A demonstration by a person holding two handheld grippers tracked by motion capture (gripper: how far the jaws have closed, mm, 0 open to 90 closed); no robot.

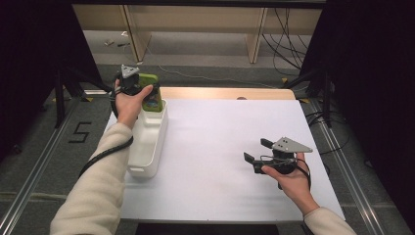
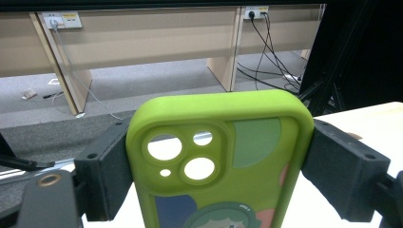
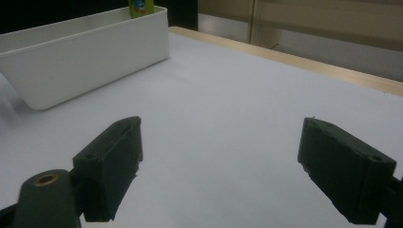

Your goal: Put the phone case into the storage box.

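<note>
Near the table's right front corner the right gripper [image 1: 258, 151] is held over bare white surface, jaws wide apart and empty. Along the left edge a long white bin [image 1: 147, 142] is set. Over its far end a green phone case [image 2: 218, 161] is clamped upright in the left gripper [image 1: 147, 90].

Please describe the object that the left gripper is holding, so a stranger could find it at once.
At the table's left edge stands a long white plastic bin. Over its far end, the left gripper clamps a lime-green rubbery phone case, upright. Its camera cut-outs and cartoon print set it apart.
</note>
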